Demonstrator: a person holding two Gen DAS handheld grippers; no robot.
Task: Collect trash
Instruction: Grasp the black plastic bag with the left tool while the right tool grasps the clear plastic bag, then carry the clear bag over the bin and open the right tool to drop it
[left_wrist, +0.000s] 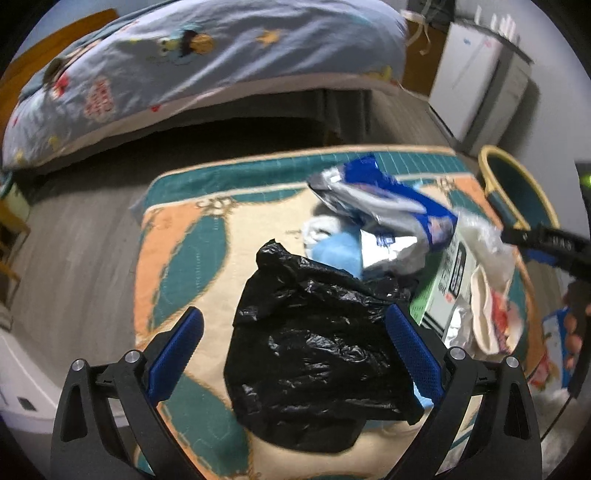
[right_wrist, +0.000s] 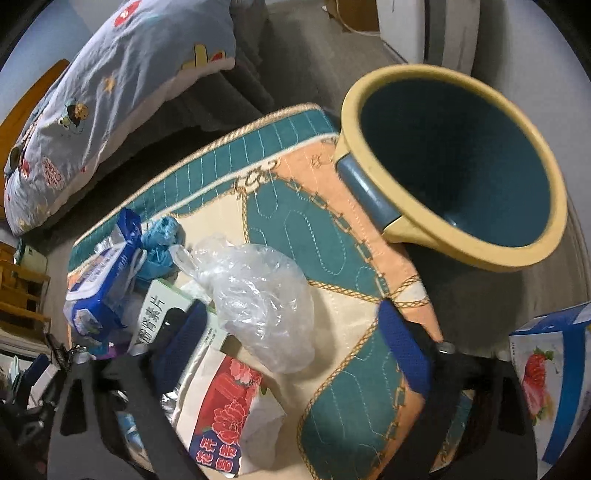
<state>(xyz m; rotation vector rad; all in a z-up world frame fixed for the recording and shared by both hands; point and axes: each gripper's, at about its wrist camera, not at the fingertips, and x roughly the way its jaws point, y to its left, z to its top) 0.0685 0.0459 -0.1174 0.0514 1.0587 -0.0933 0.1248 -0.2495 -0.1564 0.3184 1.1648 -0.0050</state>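
Note:
A crumpled black plastic bag (left_wrist: 317, 347) lies on the patterned rug between the open fingers of my left gripper (left_wrist: 295, 343). Beyond it lie a blue-and-silver wrapper (left_wrist: 391, 199), a light blue wad (left_wrist: 336, 254) and a green-and-white box (left_wrist: 447, 284). My right gripper (right_wrist: 291, 332) is open above a clear crumpled plastic bag (right_wrist: 258, 295) and a white packet with red flowers (right_wrist: 229, 410). The blue-and-silver wrapper (right_wrist: 107, 280) shows at the left of the right wrist view. A teal bin with a yellow rim (right_wrist: 454, 166) stands at the rug's right edge, open and empty.
A bed with a blue cartoon quilt (left_wrist: 207, 62) runs along the back. A white cabinet (left_wrist: 476, 85) stands at back right. A blue-and-white strawberry box (right_wrist: 546, 384) sits right of the rug. Grey floor surrounds the rug (left_wrist: 177, 251).

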